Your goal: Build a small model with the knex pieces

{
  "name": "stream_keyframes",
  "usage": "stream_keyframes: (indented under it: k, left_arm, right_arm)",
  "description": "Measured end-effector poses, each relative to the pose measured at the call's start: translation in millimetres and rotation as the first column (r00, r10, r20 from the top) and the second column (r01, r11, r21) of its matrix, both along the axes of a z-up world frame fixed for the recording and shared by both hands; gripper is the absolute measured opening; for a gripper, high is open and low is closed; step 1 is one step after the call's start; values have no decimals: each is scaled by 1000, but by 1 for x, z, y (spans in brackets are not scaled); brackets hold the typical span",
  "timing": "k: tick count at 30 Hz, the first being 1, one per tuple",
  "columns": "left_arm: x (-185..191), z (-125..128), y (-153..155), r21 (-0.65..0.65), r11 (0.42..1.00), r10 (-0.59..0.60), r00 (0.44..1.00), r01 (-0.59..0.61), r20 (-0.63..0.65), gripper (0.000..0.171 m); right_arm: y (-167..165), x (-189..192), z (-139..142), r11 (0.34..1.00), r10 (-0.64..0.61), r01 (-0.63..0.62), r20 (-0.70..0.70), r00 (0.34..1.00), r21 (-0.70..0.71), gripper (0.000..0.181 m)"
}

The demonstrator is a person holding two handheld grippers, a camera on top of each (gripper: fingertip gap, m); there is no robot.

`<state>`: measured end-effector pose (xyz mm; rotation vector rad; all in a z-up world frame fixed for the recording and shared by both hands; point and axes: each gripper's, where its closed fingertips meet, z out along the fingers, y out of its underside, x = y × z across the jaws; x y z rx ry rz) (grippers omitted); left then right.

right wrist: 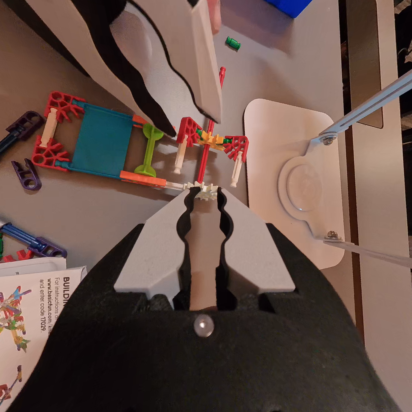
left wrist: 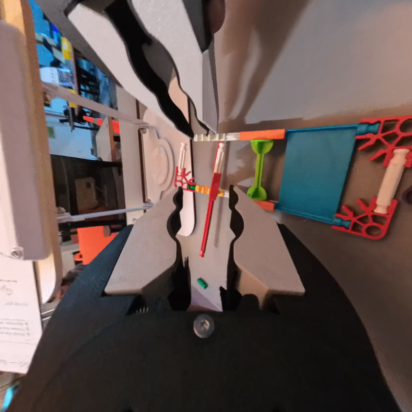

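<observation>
Seemingly steadying the build: pinching its white connector (right wrist: 206, 194) in the right gripper (right wrist: 206, 190), holding the left gripper (left wrist: 206, 188) spread astride the yellow hub (left wrist: 202, 189).

My work surface is a matte grey-brown tabletop (right wrist: 89, 207), evenly lit, soft shadows. At right of the right wrist view a white rounded base plate (right wrist: 278, 138) lies on it, with metal struts (right wrist: 365, 107) bolted on. A dark gap runs down the far right edge. In the left wrist view, left side, blurred shelving (left wrist: 73, 73) under bluish light, with an orange object (left wrist: 91, 243) lower down.
</observation>
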<state>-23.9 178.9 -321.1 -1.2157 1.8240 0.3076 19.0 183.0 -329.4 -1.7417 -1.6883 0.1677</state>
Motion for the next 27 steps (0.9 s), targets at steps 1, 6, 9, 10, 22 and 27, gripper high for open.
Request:
stream_keyframes:
  k: [1, 6, 9, 10, 22, 27]
  left_arm:
    - [-3, -1, 0, -22, 1000, 13, 1000, -13, 1, 39]
    - [-8, -14, 5, -43, 999, 31, 999, -32, -14, 28]
    - [-4, -16, 5, -39, 999, 11, 1000, -11, 1, 11]
    - [-3, -15, 5, -41, 999, 11, 1000, -11, 5, 8]
    - [-25, -27, 1, -152, 981, 109, 990, -122, -88, 26]
    - [-20, -31, -2, -163, 980, 103, 991, -116, -85, 22]
  right_arm:
    - [0, 0, 0, 1000, 0, 0, 1, 1000, 1, 19]
    - [0, 2, 3, 1000, 0, 0, 2, 1000, 2, 22]
    - [-1, 4, 2, 1000, -1, 1, 8, 1000, -2, 23]
    - [0, 4, 2, 1000, -2, 2, 10, 1000, -2, 23]
    - [3, 17, 0, 997, -59, 61, 48, 997, -40, 28]
    - [6, 17, -7, 996, -79, 81, 69, 995, -39, 28]
